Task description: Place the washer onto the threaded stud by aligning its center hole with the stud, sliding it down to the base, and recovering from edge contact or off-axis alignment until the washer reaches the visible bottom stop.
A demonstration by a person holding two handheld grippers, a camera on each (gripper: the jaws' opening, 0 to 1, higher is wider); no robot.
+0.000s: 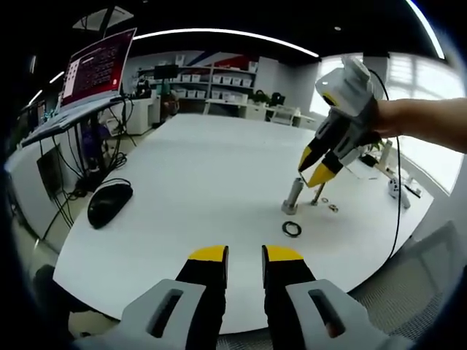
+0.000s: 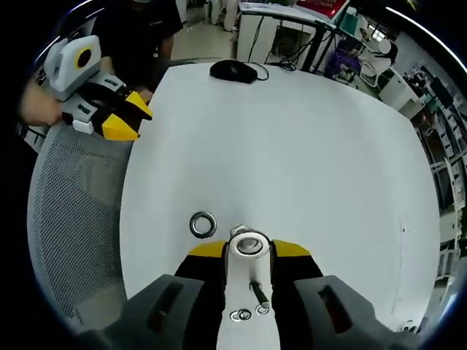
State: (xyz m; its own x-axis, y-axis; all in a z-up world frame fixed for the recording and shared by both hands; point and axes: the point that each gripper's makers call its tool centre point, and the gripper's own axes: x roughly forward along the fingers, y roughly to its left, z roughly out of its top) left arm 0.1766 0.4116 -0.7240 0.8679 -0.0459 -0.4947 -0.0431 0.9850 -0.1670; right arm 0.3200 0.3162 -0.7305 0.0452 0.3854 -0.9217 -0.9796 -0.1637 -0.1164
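On the white table (image 1: 182, 182), both grippers open: right gripper (image 1: 315, 166) over stud (image 1: 292, 197), washer (image 1: 292, 229) beside; no legible writing

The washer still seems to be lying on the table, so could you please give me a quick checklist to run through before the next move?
1. Washer free on the white table, beside the stud base: ok.
2. Washer already on the stud: not ok, nothing is threaded on it.
3. Right gripper carrying a washer: not ok, its jaws flank the stud top, empty.
4. Left gripper clear of the stud: ok, open, near the table edge.
5. Small loose parts clear of the stud: ok.
6. Stud upright: ok in the left gripper view.
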